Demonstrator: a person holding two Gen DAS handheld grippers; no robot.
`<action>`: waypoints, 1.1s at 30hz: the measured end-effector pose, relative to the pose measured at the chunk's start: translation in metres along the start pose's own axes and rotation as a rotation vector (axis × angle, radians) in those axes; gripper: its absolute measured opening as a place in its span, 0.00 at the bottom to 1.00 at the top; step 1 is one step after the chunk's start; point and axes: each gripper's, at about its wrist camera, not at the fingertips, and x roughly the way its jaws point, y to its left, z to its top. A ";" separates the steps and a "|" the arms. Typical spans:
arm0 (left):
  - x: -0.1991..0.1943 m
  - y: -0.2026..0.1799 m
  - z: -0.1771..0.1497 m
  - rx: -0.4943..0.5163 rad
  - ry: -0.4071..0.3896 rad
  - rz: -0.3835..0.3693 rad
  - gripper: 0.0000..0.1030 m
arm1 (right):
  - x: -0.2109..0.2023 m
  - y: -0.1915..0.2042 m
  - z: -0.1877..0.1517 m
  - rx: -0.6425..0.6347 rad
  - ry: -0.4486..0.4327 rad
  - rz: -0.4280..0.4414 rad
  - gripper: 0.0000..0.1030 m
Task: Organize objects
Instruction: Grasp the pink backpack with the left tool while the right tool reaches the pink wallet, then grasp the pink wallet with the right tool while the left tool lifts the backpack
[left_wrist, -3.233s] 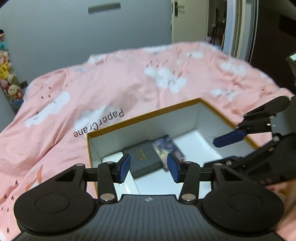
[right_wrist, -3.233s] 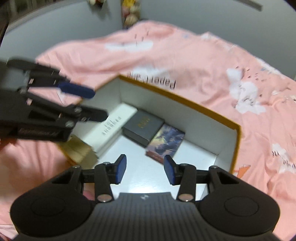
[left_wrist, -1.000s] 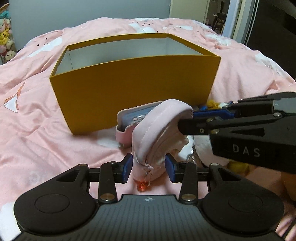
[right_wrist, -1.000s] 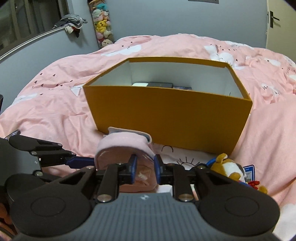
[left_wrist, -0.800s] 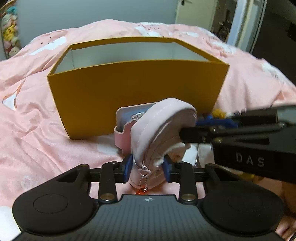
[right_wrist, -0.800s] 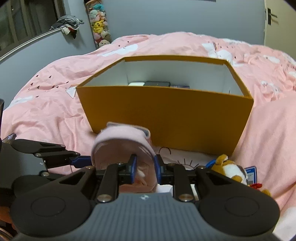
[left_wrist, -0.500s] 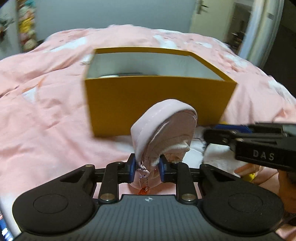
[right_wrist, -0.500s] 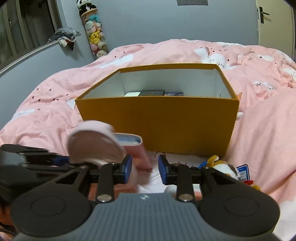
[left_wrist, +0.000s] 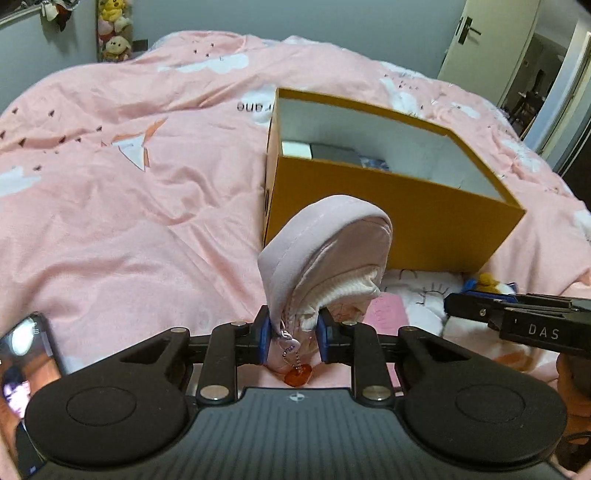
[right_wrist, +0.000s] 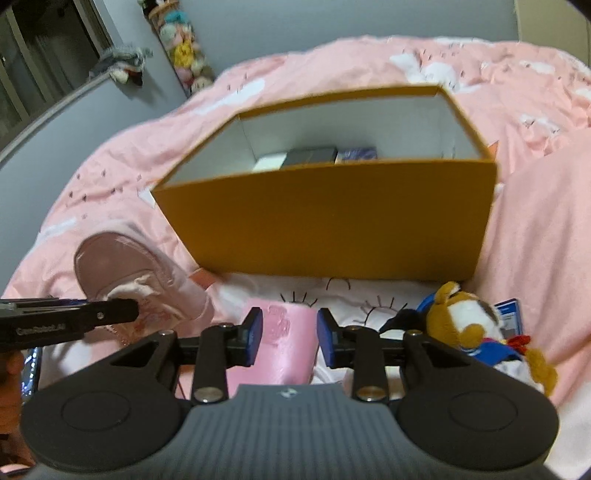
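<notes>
- The left gripper (left_wrist: 290, 338) is clamping the lower end of a pink zip pouch (left_wrist: 328, 258), its blue pads pressing on both sides of the fabric
- The pouch is standing up between the fingers, rounded top uppermost, with a small orange charm (left_wrist: 297, 377) dangling from its zipper chain just below the pads
- In the right wrist view the same pouch (right_wrist: 125, 269) is showing at the left, held off the bedspread beside the near left corner of the box, with the left gripper (right_wrist: 74, 317) reaching in from the left edge
- The right gripper (right_wrist: 290, 338) is standing with its jaws parted and pressing on nothing; they have just been opening, and a flat pink item (right_wrist: 284, 343) is lying on the bed between and below the pads
- An orange cardboard box (right_wrist: 332, 229) with a white inside is sitting on the pink cloud-print duvet (left_wrist: 129, 184), open at the top
- Inside it, against the far wall, a white box (right_wrist: 271, 160), a dark box (right_wrist: 312, 155) and a blue printed pack (right_wrist: 356, 153) are lying side by side
- A plush toy (right_wrist: 469, 325) in brown, white and blue is lying on the bed near the box's near right corner
- A phone (left_wrist: 26, 365) with a lit screen is showing at the lower left of the left wrist view
</notes>
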 end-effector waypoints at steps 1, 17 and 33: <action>0.006 0.002 -0.001 -0.011 0.009 -0.001 0.27 | 0.007 0.001 0.002 -0.007 0.027 0.007 0.34; 0.032 0.018 -0.008 -0.116 -0.001 0.043 0.38 | 0.093 0.009 0.011 -0.045 0.284 -0.011 0.65; 0.041 0.025 -0.008 -0.168 0.025 0.024 0.38 | 0.072 -0.001 0.008 0.072 0.254 0.077 0.45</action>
